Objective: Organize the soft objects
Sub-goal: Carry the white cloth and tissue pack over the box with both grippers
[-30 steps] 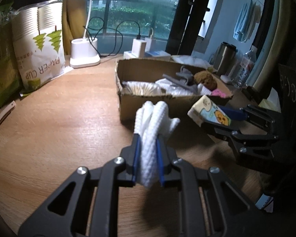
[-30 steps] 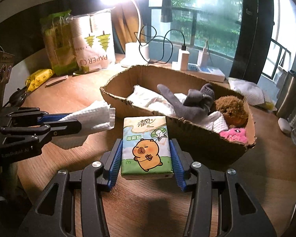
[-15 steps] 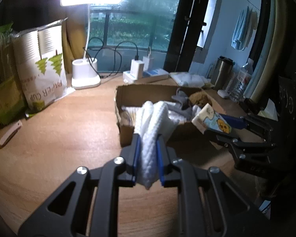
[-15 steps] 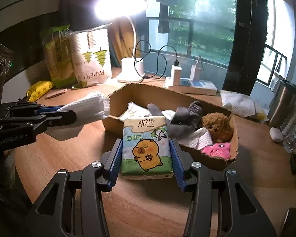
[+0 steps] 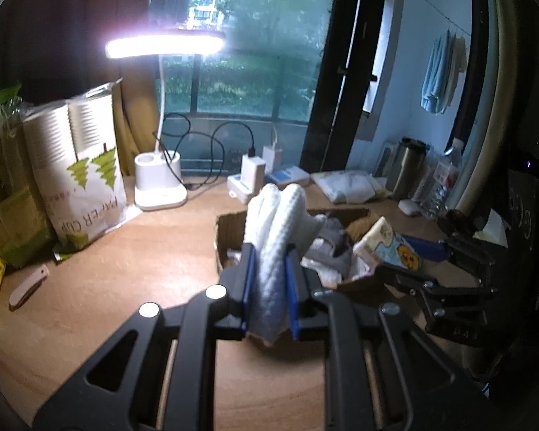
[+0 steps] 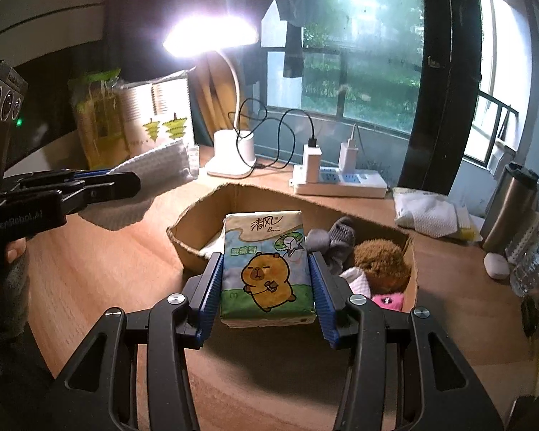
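Now both loads ride higher than a second ago: in each wrist view the cardboard box (image 6: 294,230) has sunk lower in frame and the window fills the top, so both tools have been lifted up off the desk (image 6: 100,269) and carried toward the box; the left tool (image 5: 269,283) is clamped on a folded white cloth (image 5: 275,237), which stands upright between its blue pads, its top now overlapping the box's near-left corner in that view; the right tool (image 6: 266,287) is closed on a capybara-print tissue pack (image 6: 266,265), held flat by its two long sides, in front of and above the box's near rim. The box stands mid-desk, between the lamp base (image 6: 233,154) at the back edge and the tools at the front, already holding a grey sock (image 6: 334,244), a brown plush (image 6: 381,262) and something pink (image 6: 388,301). For the task this reads as the carry nearly done, with the drop still to come; whether the cloth is truly over the opening or just short of it I cannot settle, since the fisheye flattens depth.
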A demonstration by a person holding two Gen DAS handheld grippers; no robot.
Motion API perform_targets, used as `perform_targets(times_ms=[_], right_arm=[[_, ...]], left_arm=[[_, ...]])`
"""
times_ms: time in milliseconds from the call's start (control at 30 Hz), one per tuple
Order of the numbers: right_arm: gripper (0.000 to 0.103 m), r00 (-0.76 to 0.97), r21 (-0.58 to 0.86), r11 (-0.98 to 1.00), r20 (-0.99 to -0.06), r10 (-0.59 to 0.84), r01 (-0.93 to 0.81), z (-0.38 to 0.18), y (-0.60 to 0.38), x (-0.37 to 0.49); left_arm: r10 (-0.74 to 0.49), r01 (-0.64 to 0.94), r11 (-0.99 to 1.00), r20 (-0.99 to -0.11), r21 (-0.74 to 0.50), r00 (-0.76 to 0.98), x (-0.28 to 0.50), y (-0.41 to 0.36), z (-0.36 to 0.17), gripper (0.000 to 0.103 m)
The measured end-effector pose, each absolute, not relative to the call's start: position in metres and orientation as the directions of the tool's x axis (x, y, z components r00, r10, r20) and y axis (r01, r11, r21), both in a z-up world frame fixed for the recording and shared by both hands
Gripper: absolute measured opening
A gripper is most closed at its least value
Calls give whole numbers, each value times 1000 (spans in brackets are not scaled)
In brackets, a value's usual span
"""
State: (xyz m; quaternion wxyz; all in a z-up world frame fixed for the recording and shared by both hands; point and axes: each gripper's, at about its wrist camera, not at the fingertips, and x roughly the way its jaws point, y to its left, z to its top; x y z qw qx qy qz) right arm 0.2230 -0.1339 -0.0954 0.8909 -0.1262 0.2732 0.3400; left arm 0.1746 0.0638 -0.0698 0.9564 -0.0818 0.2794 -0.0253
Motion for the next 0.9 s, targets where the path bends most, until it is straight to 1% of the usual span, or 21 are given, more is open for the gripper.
perform_targets(times_ms=[233,567,667,900], right_arm=[[49,645,-48,754,-555,525,-655,-88,-134,235],[49,685,-52,789,-533,497,-612,-84,-131,255],[49,695,-43,800,-525,492,-599,-83,-129,262],[49,697,-19,809,-520,494,-588,-87,-121,276]], left_arm=[[-96,7,985,-508,-174,856,188,64,-62,16],[-86,3,983,-446,-182,891,207,69,-53,16],[-85,6,983,-423,-185,902,212,70,-56,16],[-71,-2,984,-405,-176,912,225,71,-66,16]])
